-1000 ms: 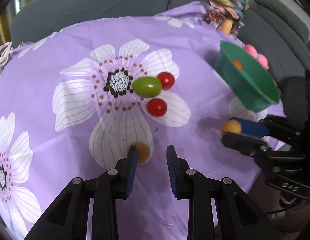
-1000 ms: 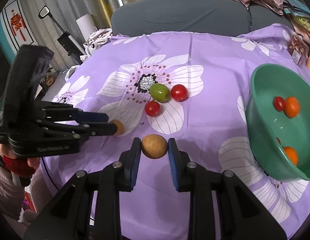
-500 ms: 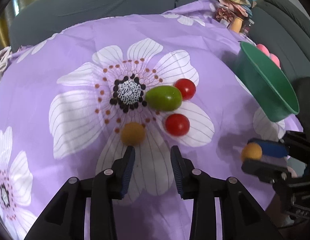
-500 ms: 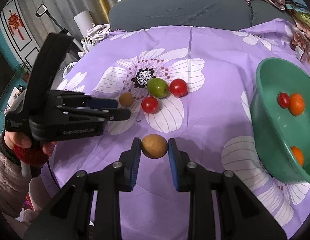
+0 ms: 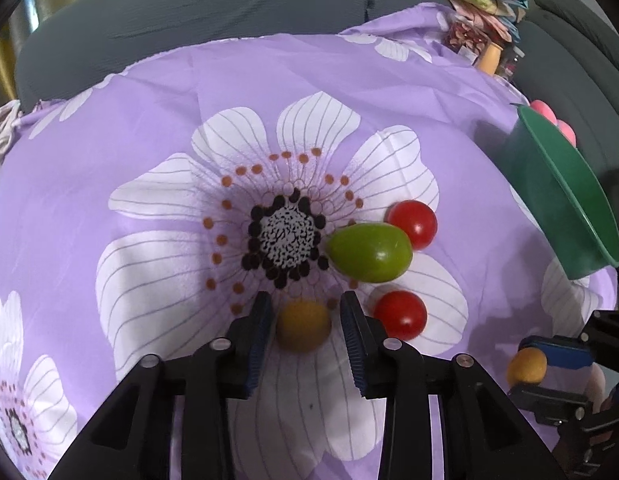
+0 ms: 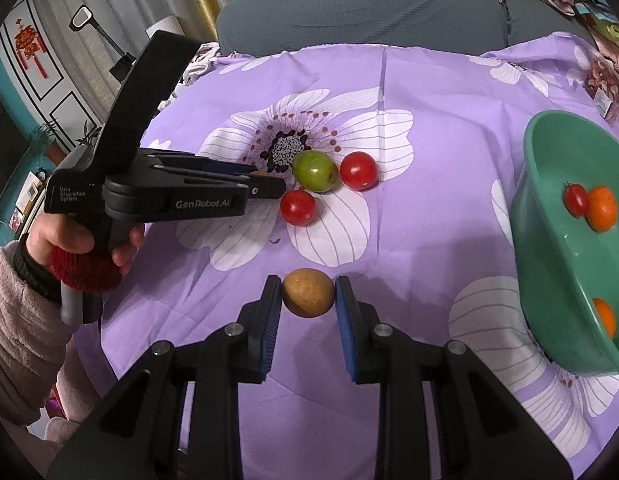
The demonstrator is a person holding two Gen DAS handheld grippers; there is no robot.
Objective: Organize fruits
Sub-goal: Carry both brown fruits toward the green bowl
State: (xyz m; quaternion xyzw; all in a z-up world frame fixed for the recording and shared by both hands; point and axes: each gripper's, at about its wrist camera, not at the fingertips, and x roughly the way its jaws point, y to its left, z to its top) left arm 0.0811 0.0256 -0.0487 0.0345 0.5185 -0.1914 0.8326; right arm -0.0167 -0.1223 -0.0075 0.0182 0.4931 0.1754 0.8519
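Purple flowered cloth (image 5: 269,80) fills the left wrist view. The left gripper (image 5: 305,322) is spread, its pads on either side of a small yellow-brown fruit (image 5: 303,330) that sits on the cloth between them with a sliver of gap each side. It needs only a squeeze. A red tomato (image 5: 400,314) lies just to the right, a green fruit (image 5: 369,252) just beyond.

From the right wrist view, the right gripper (image 6: 308,296) pinches a brown round fruit (image 6: 308,292). The green bowl (image 6: 557,280) lies to its right, nearer this hand than the other.
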